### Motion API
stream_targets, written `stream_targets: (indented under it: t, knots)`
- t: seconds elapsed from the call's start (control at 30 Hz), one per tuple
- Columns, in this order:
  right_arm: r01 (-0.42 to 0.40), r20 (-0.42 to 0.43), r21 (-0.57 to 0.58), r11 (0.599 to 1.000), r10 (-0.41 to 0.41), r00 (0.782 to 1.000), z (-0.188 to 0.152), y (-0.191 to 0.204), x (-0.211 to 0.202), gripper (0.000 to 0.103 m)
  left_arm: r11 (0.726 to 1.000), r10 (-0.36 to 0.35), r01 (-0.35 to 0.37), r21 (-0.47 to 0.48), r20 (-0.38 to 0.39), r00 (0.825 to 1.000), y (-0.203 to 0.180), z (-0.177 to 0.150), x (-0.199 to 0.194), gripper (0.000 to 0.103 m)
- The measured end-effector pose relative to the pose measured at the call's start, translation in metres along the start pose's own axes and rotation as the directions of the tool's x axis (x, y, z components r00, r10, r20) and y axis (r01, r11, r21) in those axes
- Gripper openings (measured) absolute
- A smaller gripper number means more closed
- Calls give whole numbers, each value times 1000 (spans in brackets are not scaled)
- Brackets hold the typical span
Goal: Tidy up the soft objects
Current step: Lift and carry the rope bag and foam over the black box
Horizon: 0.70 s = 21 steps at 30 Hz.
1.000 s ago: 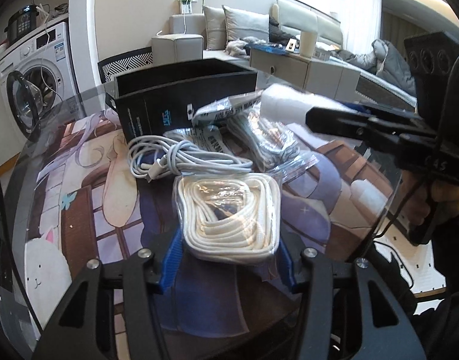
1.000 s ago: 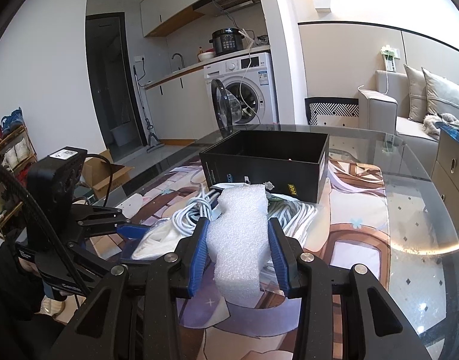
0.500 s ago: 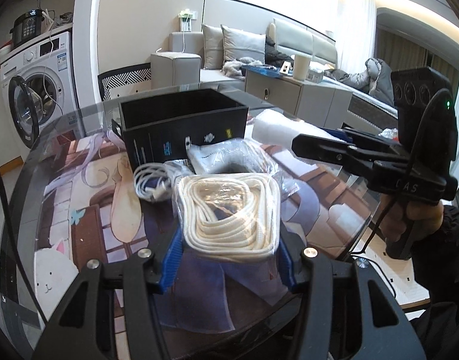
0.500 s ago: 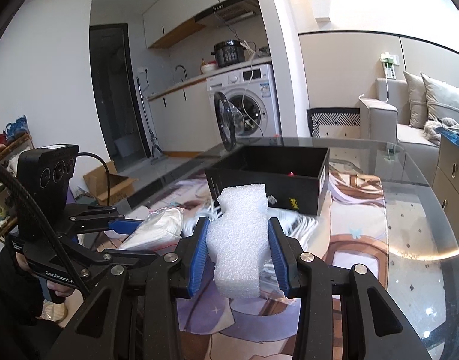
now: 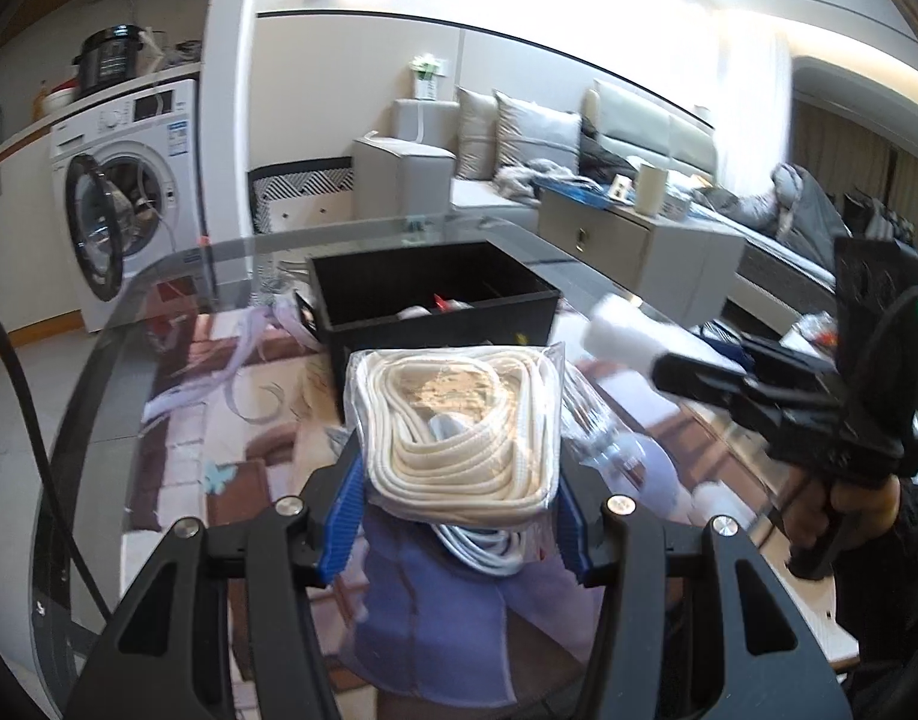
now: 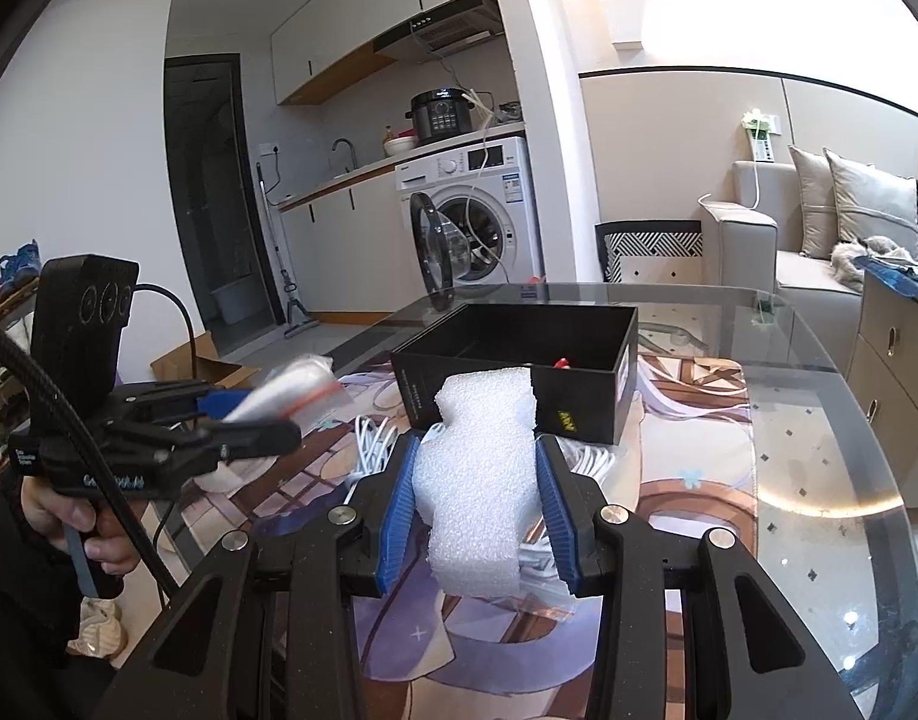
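Observation:
My left gripper point(image 5: 456, 507) is shut on a clear bag of coiled cream rope point(image 5: 459, 429) and holds it in the air in front of the open black box point(image 5: 435, 306). My right gripper point(image 6: 474, 507) is shut on a white foam piece point(image 6: 480, 468), raised above the table short of the same box point(image 6: 519, 369). The foam point(image 5: 621, 333) and right gripper show at the right of the left wrist view. The bagged rope point(image 6: 291, 390) shows at the left of the right wrist view. White cables point(image 6: 375, 438) lie on the mat below.
The round glass table point(image 6: 819, 420) carries a printed mat point(image 5: 219, 420). A bagged cable point(image 5: 603, 444) lies on the mat under the rope. A washing machine point(image 5: 129, 204) stands beyond the table, a sofa point(image 5: 519, 150) and cabinet point(image 5: 627, 234) to the right.
My left gripper has lifted the bagged rope higher and carried it toward the black box. My right gripper has risen with the foam and moved closer to the box.

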State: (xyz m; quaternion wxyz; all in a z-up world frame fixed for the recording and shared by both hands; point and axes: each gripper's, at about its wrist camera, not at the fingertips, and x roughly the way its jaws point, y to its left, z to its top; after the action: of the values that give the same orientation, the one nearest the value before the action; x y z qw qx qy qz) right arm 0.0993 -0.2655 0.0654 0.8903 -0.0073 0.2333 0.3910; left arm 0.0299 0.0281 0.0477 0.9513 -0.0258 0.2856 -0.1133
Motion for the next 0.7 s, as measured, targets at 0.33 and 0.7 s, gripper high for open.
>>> stream_targets:
  t: [0.33,0.7]
  knots:
    - [39,1,-7,999,-39,999,29,2,-1,39,996,66,-62,-56,66,996,22,24,8,53]
    - [51,-4,-12,999,-51,999,62,0,17,39,996,85,-80,-49,109,990,29,53,23,53]
